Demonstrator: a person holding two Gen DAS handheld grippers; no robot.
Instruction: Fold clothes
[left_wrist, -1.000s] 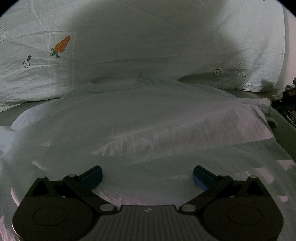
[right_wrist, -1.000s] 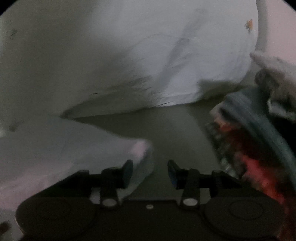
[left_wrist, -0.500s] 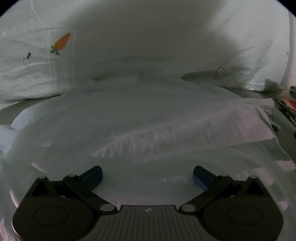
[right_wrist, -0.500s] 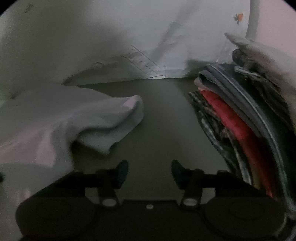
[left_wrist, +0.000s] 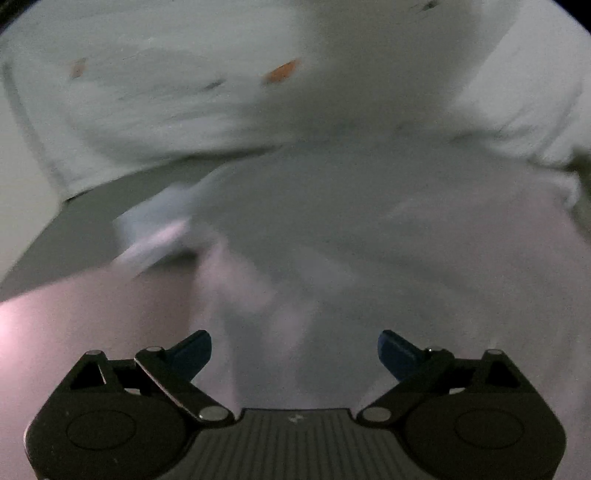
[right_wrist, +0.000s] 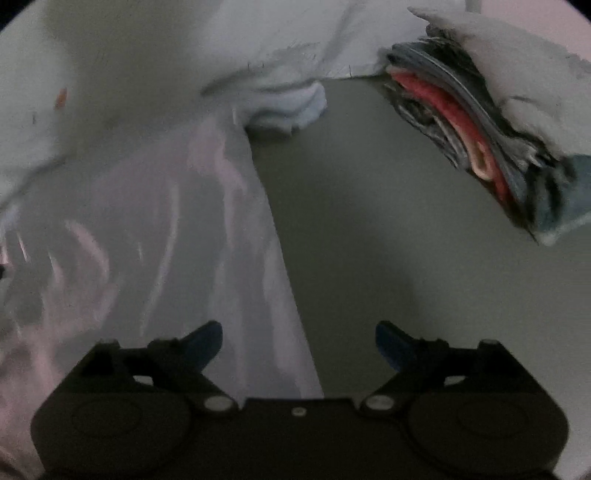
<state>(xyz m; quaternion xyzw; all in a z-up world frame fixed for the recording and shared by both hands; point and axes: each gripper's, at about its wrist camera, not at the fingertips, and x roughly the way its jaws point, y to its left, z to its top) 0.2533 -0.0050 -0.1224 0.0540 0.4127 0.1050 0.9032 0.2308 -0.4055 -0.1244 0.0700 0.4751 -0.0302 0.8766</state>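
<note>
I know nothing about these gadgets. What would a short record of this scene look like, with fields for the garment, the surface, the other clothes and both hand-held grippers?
garment: pale white T-shirt, spread out and creased, a sleeve bunched at its far edge
surface: plain grey-green bed sheet
other clothes: folded stack of grey, red and blue garments, to the right, apart from the shirt
backdrop: white carrot-print bedding
left hand-held gripper: open, above the shirt, gripping nothing
right hand-held gripper: jaws just opened wide, over the shirt's edge, nothing pinched
</note>
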